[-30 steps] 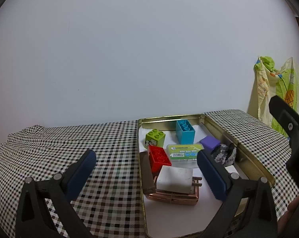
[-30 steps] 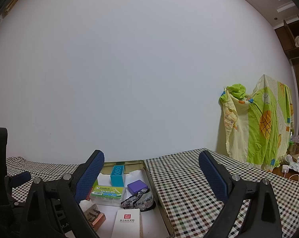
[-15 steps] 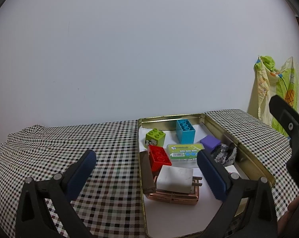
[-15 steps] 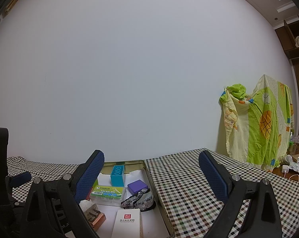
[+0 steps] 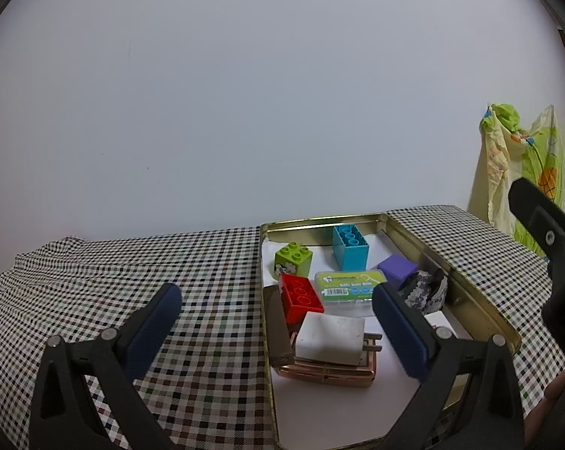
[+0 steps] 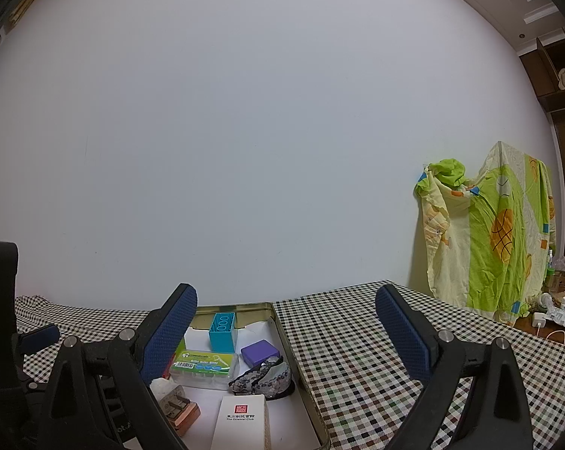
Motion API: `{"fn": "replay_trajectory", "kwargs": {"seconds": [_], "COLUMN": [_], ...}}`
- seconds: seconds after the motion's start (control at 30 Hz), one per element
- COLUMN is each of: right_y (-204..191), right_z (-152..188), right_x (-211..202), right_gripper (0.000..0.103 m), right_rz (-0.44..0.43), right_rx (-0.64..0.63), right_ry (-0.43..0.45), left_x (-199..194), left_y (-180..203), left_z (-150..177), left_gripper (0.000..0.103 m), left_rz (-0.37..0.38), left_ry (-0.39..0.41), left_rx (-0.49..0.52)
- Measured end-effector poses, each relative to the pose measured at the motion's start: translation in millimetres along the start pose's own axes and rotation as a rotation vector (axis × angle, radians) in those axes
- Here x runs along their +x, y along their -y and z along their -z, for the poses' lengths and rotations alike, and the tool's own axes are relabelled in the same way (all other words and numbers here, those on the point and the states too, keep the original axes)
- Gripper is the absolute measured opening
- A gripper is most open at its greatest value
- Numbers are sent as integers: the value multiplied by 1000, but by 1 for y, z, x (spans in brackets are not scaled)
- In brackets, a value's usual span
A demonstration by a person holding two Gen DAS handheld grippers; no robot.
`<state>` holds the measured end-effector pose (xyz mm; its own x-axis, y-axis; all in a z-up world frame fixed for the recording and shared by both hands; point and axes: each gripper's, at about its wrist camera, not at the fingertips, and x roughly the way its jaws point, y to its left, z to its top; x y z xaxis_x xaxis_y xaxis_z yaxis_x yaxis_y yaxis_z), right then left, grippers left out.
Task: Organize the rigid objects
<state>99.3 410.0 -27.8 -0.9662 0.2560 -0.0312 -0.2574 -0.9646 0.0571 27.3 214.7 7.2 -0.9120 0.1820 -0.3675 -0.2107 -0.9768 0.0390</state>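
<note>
Plain white wall fills the background in the left wrist view, above a counter (image 5: 207, 300) draped in black-and-white checked cloth. On it sits a shallow gold metal tin (image 5: 470, 292) with a white floor, crowded with rigid pieces: a lime green brick (image 5: 293, 260), a tall teal brick (image 5: 350, 246), a red brick (image 5: 300, 297), a purple cube (image 5: 397, 270), a green-labelled clear box (image 5: 348, 290), a speckled rock (image 5: 425, 292), a dark brown bar (image 5: 277, 328) along the left wall, and a white charger (image 5: 331, 339) resting on a copper-coloured case (image 5: 327, 371). The left gripper (image 5: 278, 332) is spread wide and holds nothing; its right blue textured pad overlaps the tin, its left pad hangs over the cloth. A yellow-green patterned sheet (image 5: 526, 172) hangs at far right.

From the right wrist view the same wall, sheet (image 6: 489, 240) and checked counter (image 6: 357, 337) appear. The tin (image 6: 290, 341) lies at lower left, showing the teal brick (image 6: 222, 332), clear box (image 6: 203, 363), purple cube (image 6: 259, 350), rock (image 6: 263, 377) and a white printed carton (image 6: 241, 422). The right gripper (image 6: 286, 333) is also wide apart and empty, its left pad hiding part of the tin.
</note>
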Motion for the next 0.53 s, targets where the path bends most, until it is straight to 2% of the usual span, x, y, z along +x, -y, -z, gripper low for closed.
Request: {"fn": "replay_trajectory", "kwargs": {"seconds": [0.53], "right_y": [0], "right_z": [-1], "right_x": [-1], "right_gripper": [98], "right_rz": [4], "right_rx": [4], "right_ry": [-11], "left_x": [-1], "left_y": [2], "left_z": [0], "left_gripper": [103], "left_rz": [10], "left_ry": [1], "left_rx": [11]}}
